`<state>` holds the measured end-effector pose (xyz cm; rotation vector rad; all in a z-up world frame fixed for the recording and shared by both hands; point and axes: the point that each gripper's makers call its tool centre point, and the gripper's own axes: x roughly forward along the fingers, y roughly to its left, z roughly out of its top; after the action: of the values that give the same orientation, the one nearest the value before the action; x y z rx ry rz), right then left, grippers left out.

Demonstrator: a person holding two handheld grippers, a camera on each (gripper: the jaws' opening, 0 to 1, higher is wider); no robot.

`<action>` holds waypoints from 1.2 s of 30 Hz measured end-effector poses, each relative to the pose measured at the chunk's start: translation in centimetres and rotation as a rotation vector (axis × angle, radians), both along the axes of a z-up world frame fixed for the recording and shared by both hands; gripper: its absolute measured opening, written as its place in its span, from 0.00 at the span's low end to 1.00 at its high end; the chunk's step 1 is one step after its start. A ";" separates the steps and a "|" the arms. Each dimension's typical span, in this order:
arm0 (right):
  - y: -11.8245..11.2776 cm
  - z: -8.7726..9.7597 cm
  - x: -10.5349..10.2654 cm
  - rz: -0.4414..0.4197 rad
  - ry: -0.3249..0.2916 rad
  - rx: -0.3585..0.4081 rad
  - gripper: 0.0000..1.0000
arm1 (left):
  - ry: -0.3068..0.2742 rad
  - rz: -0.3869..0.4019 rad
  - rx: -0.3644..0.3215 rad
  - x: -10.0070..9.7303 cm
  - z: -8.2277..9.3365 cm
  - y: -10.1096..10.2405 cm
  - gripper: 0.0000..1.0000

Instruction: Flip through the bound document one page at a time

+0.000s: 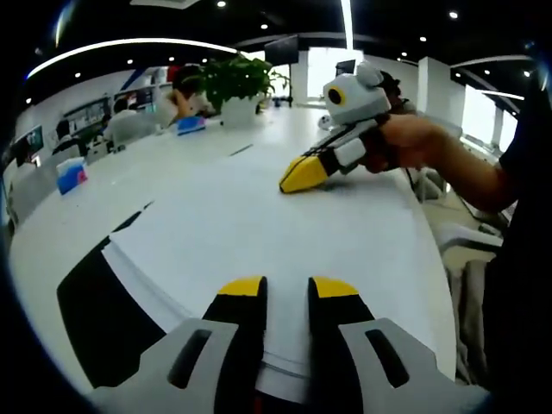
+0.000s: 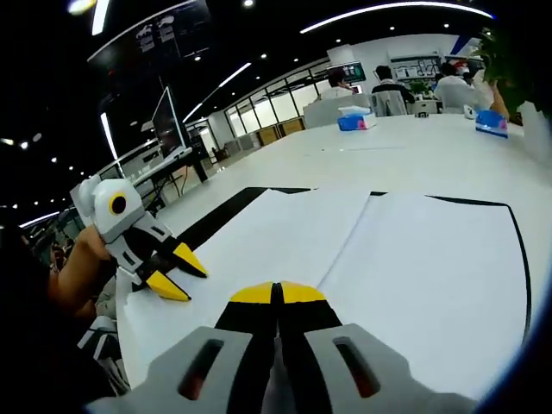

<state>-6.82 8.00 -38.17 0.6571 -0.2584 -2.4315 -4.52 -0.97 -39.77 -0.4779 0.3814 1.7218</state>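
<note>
The bound document lies open on the white table, two white pages over a black cover, with the fold running up the middle. My right gripper is shut, its yellow tips touching just above the left page. It is also in the left gripper view, where a hand holds the right gripper with its tips resting on the far part of the page. My left gripper is open over the page's near edge, nothing between its jaws. The left gripper sits at the document's left edge, tips apart.
A potted plant and blue boxes stand farther along the table. People sit at its far end. A monitor stands at a desk beyond the table edge. A person's arm reaches in from the right.
</note>
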 end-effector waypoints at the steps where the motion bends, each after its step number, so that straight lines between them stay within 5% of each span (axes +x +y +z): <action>1: 0.0 0.0 -0.1 0.000 -0.002 0.001 0.02 | 0.000 0.002 -0.009 0.0 0.0 0.0 0.22; 13: -0.2 0.0 -2.8 -0.036 0.011 0.042 0.02 | 0.001 -0.014 0.001 0.7 0.0 -0.2 0.21; 17: -0.2 0.0 -3.4 -0.052 -0.034 0.017 0.02 | 0.008 -0.016 -0.015 0.8 0.1 -0.1 0.21; 36: -0.5 -0.5 -6.9 -0.038 -0.019 0.123 0.02 | 0.010 -0.020 0.008 1.3 0.1 -0.2 0.20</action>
<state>-13.67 7.51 -38.69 0.7358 -0.1310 -2.4934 -3.24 -1.22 -39.70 -0.4589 0.3850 1.7066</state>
